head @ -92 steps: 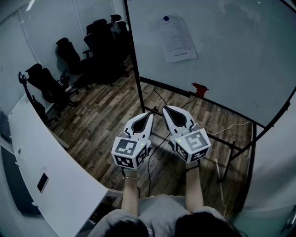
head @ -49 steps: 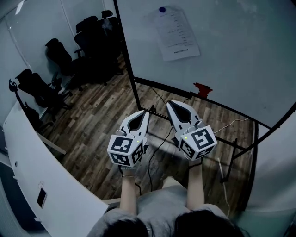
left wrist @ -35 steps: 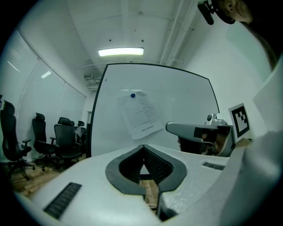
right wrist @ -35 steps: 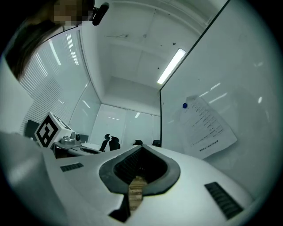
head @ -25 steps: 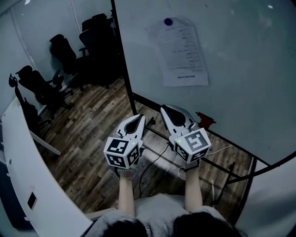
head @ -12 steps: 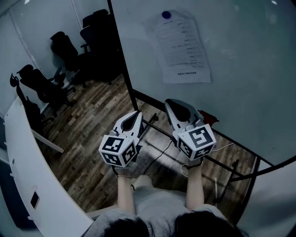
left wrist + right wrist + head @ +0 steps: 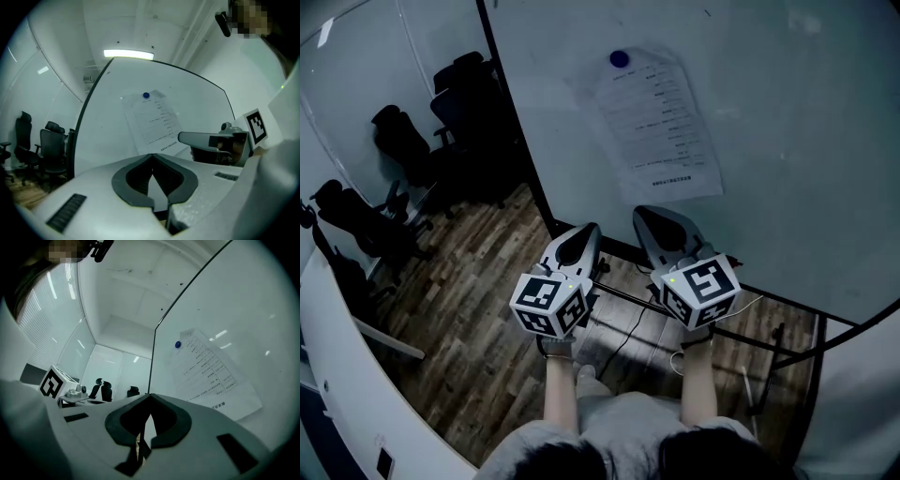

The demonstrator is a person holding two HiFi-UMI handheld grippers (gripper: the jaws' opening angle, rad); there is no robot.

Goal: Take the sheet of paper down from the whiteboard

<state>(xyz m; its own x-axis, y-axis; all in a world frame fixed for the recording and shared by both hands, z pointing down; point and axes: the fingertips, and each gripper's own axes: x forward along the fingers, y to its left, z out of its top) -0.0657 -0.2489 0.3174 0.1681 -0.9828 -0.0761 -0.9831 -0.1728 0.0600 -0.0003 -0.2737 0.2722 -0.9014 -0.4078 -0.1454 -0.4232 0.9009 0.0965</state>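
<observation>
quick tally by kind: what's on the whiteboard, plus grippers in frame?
sheet of paper: 1
blue magnet: 1
grippers: 2 (left gripper, right gripper, both shut, nothing held)
total: 4

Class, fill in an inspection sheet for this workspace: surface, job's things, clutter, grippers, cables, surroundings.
Surface: whiteboard, upright in a dark frame.
Job's things: sheet of paper on the board, blue magnet at its top edge.
Clutter: nothing seen.
Grippers: left gripper and right gripper both shut, empty, below the sheet and apart from it.
Cables: dark cable and pale cable near the board's foot.
Surroundings: wooden floor, office chairs at left, white desk at lower left.
</observation>
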